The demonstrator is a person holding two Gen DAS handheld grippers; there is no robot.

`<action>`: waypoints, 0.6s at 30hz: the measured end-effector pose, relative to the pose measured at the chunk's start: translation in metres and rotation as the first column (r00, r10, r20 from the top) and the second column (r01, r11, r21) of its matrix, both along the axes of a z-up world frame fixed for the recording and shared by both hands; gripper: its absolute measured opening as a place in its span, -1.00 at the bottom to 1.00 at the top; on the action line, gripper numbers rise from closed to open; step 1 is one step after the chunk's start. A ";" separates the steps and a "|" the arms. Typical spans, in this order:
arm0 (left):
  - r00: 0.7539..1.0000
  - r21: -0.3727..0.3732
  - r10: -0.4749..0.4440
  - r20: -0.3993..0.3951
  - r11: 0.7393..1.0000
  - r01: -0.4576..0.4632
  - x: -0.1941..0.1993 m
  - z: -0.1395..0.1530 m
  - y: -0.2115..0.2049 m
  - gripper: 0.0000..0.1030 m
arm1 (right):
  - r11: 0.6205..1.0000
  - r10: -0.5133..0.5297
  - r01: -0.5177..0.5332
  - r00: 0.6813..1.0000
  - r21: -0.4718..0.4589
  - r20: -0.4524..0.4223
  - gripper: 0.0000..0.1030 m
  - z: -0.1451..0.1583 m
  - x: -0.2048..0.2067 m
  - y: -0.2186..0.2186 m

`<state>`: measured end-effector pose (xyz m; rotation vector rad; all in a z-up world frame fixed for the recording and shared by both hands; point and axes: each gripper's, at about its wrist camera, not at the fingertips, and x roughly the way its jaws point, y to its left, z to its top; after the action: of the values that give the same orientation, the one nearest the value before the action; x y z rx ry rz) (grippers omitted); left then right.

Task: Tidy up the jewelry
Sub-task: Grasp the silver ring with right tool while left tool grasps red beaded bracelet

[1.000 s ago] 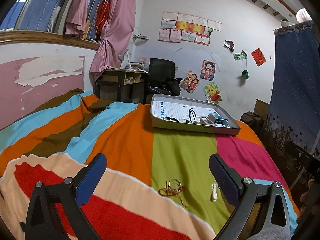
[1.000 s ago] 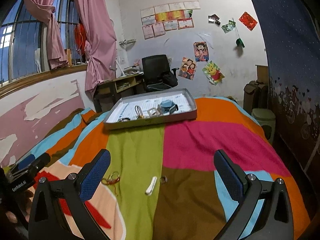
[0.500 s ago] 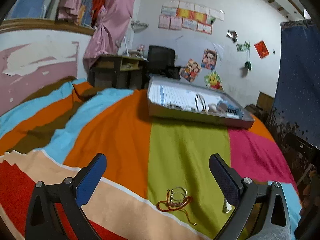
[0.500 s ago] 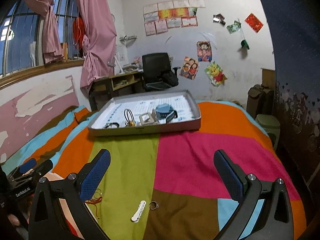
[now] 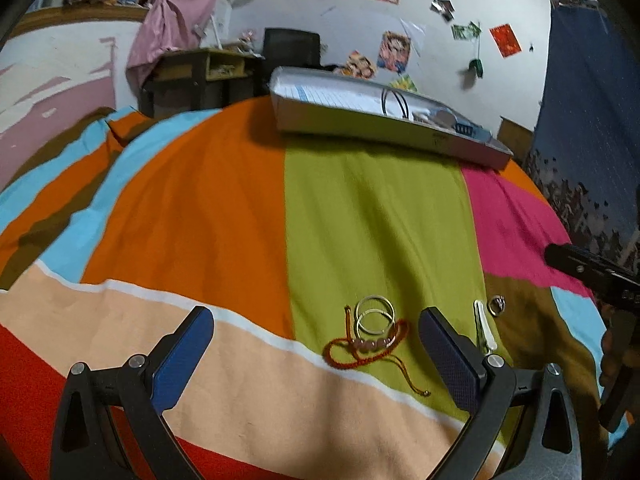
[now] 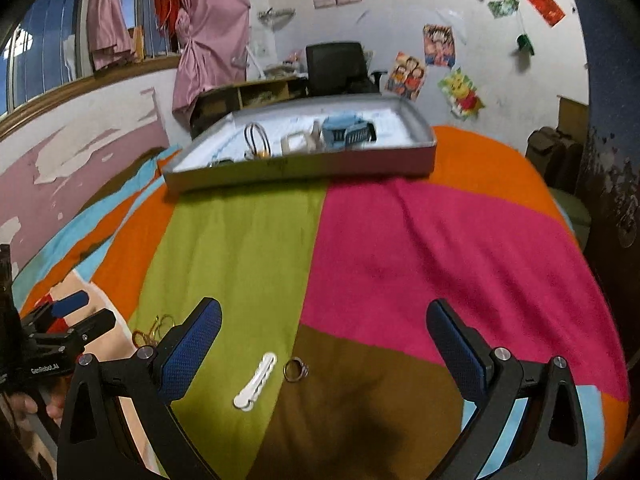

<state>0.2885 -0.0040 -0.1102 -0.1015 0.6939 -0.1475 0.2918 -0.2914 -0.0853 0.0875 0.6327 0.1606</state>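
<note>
On the striped bedspread lies a red cord bracelet with pink beads under two thin metal rings. My left gripper hangs open just above and around them. A white hair clip and a small metal finger ring lie further right. My right gripper is open low over the blanket, with clip and ring near its left finger. A grey tray at the far side holds bangles, a blue hair claw and other pieces.
Bright blanket stripes cover the bed. Behind the tray stand a wooden desk and a black chair. A dark blue curtain hangs on the right. A hand holds the left gripper at the lower left.
Both grippers have moved forward and dipped toward the blanket. The bracelet and rings now sit between the left fingers; the clip and ring are nearer the right gripper. Both stayed open.
</note>
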 end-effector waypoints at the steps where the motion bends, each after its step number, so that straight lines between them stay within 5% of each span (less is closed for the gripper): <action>1: 1.000 -0.004 -0.009 -0.009 1.000 0.009 0.001 -0.001 0.000 1.00 | 1.000 0.005 -0.005 1.000 -0.001 -0.018 0.84 -0.005 0.002 0.001; 4: 0.999 -0.020 -0.035 -0.028 0.999 0.034 0.002 -0.005 -0.001 0.98 | 1.000 0.020 -0.020 0.997 0.000 -0.073 0.56 -0.017 0.009 0.005; 15: 0.988 -0.081 -0.118 -0.100 0.991 0.110 0.012 -0.017 -0.001 0.12 | 0.994 0.107 -0.108 0.973 0.005 -0.205 -0.04 -0.048 0.020 0.024; 18: 0.985 -0.088 -0.120 -0.123 0.990 0.110 0.016 -0.021 -0.001 0.02 | 0.992 0.126 -0.127 0.964 0.009 -0.234 -0.19 -0.056 0.022 0.031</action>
<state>0.3045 -0.0050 -0.1314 -0.1492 0.8226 -0.2821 0.3139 -0.2606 -0.1410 0.0604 0.8758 0.2748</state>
